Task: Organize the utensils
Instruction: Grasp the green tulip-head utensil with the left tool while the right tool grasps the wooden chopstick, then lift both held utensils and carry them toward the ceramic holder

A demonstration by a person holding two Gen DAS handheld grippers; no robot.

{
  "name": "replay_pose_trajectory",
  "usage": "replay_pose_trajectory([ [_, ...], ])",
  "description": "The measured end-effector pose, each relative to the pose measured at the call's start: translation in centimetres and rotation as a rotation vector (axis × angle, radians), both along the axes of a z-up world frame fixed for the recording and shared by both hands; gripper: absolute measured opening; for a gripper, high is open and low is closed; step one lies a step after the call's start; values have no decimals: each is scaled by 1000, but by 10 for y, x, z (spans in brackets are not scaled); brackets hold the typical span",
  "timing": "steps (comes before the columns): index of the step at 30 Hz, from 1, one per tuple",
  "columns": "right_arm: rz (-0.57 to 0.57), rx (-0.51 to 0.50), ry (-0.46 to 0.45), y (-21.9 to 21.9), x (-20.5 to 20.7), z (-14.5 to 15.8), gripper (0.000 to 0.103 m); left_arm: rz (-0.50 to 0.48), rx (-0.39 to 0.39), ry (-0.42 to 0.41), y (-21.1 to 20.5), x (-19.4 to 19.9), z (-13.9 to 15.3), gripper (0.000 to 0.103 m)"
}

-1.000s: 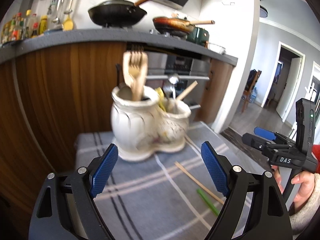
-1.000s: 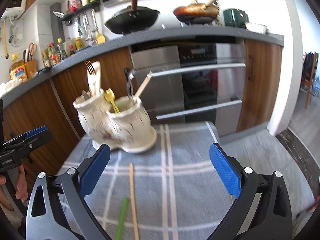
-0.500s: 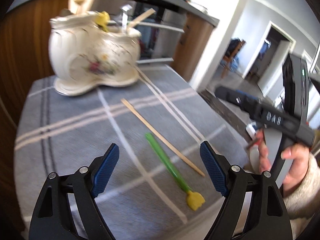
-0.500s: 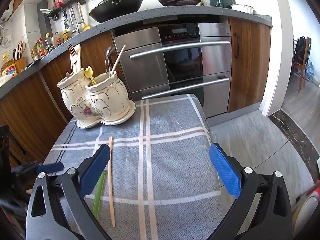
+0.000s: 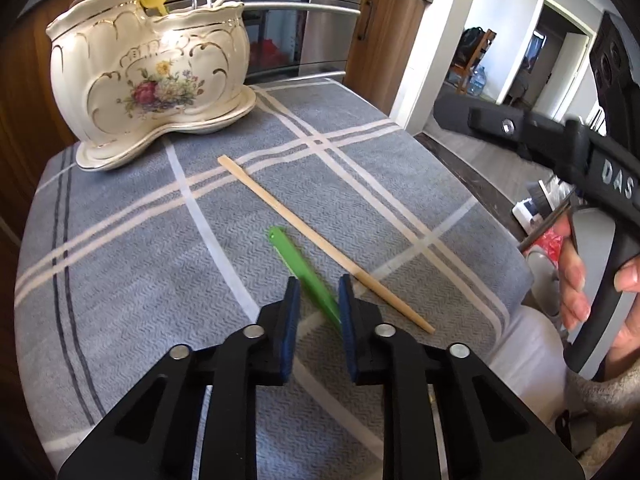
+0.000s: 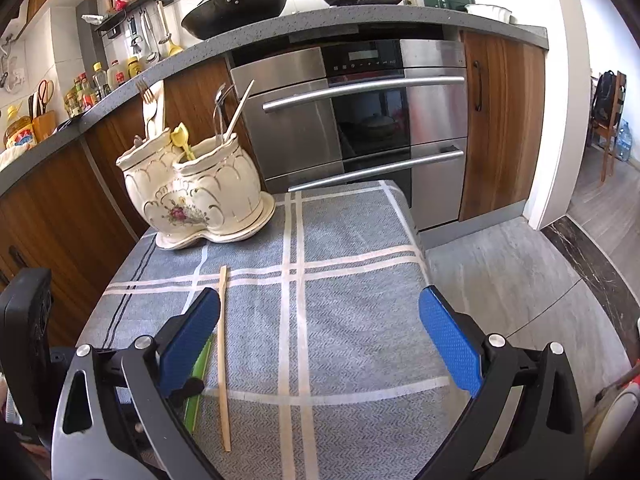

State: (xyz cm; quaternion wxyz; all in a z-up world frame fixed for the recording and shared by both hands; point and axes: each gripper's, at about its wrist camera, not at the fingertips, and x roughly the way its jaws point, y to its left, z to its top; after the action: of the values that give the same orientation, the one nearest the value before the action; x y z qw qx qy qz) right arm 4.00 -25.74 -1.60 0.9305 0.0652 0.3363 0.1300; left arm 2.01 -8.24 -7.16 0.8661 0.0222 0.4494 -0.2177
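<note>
A cream floral utensil holder (image 5: 152, 76) with two compartments stands at the far left of the grey checked cloth (image 5: 132, 248); it also shows in the right wrist view (image 6: 196, 196), holding several utensils. A green-handled utensil (image 5: 298, 264) lies between the pads of my left gripper (image 5: 318, 300), which has closed down around it; contact looks made on the right pad only. A wooden chopstick (image 5: 320, 240) lies just to its right, also in the right wrist view (image 6: 223, 348). My right gripper (image 6: 320, 340) is open and empty above the cloth.
An oven with steel handles (image 6: 360, 120) and wood cabinets stand behind the table. Pans (image 6: 236, 4) sit on the counter above. The table's right edge (image 6: 416, 236) drops to the floor. The hand holding the right gripper (image 5: 580, 168) is at the right of the left view.
My left gripper has dropped down to the green utensil and closed from wide open to nearly shut around its handle. The right gripper has pulled back and stayed open.
</note>
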Motion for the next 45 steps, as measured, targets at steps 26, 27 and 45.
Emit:
replay_pose_trajectory([
  [26,275,-158,192,116,40,-44,33,167,-94,-53,89,17,27,8],
  [27,278,-166,194,119,42,-45,31,167,-94,-54,89,17,27,8],
  [45,270,-179,168,133,68,-46,6,171,-130,-81,98,22,36,6],
])
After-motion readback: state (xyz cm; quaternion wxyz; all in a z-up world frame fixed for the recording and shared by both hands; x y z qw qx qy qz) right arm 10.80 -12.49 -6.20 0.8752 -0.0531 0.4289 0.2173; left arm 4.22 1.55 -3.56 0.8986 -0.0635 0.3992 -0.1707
